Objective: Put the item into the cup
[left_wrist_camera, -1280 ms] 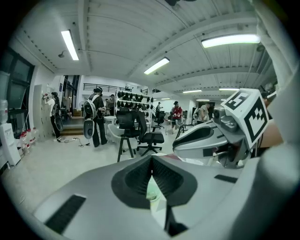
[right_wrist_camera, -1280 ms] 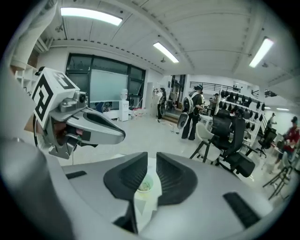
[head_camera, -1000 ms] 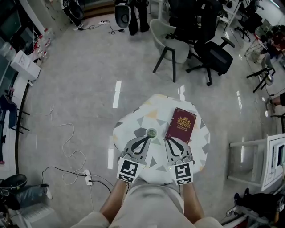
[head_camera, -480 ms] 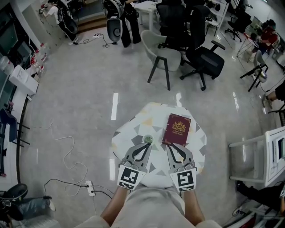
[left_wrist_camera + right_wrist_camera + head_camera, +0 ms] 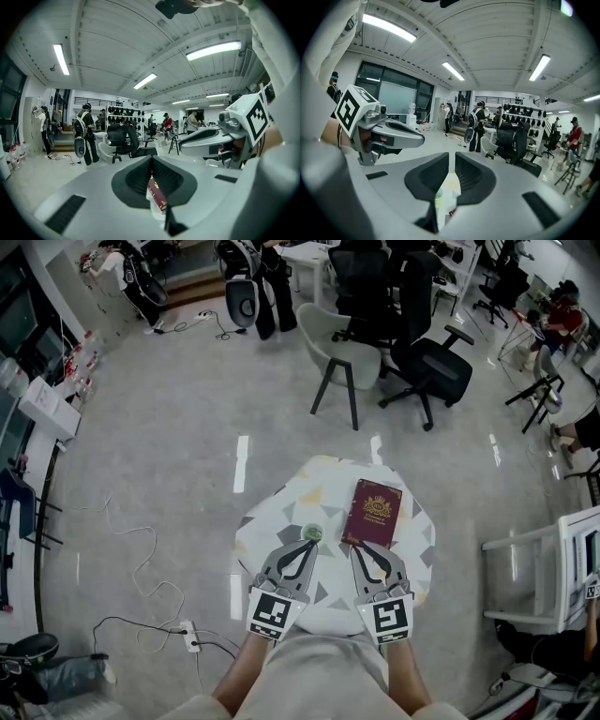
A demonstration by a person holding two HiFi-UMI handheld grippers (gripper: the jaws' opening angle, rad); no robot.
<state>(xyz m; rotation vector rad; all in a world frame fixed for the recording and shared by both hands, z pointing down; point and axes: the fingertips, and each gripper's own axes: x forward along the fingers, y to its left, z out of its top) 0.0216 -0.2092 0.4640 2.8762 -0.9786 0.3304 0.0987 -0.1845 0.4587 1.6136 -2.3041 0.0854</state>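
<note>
Two grippers are held low over the near edge of the small patterned table, and nothing is gripped in either. The left gripper is brought up just short of the cup, its jaws closed tip to tip with nothing between them. The right gripper is kept to the right of the cup, its jaws parted only by a narrow slit, again with nothing in it.

The task is judged to be either not begun or already finished. No loose item small enough for the cup can be made out on the table, and whether something already lies inside the cup cannot be told.

Just right of the cup a dark red book with a gold crest is laid flat, close before the right gripper. Well beyond the cup, on the floor, a grey chair and a black office chair are seen, neither in the way.
</note>
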